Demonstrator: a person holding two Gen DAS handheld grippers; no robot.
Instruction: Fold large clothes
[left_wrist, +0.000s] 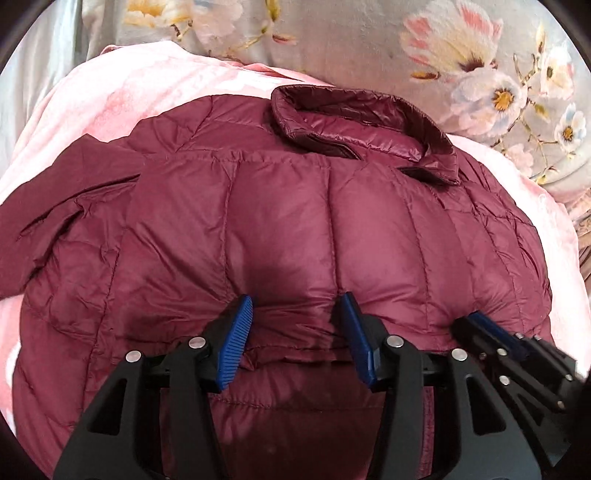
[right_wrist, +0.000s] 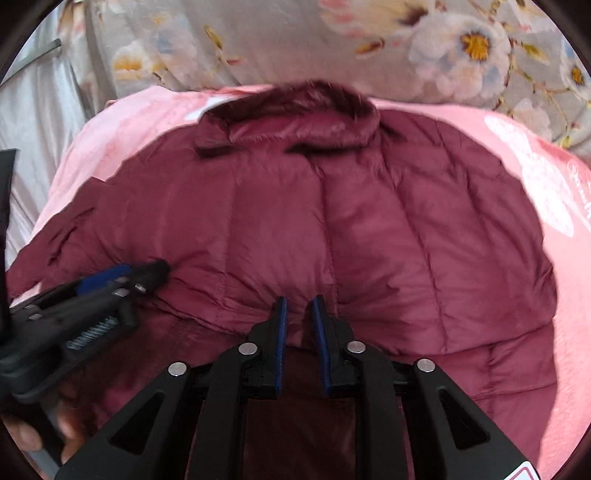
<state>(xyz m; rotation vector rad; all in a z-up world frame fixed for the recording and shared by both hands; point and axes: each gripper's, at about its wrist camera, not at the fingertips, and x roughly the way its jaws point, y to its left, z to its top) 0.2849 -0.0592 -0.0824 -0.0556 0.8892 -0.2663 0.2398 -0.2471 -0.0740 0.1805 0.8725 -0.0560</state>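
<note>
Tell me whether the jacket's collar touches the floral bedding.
Apart. The left wrist view shows the collar on the jacket, with pink blanket between it and the floral bedding.

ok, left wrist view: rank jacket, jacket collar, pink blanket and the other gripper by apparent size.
1. maroon jacket
2. pink blanket, though the jacket hides much of it
3. jacket collar
4. right gripper; cropped at the frame edge and close to the camera, so unsure against the collar.

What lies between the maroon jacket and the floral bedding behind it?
A pink blanket lies between the maroon jacket and the floral bedding. Both wrist views show this.
</note>
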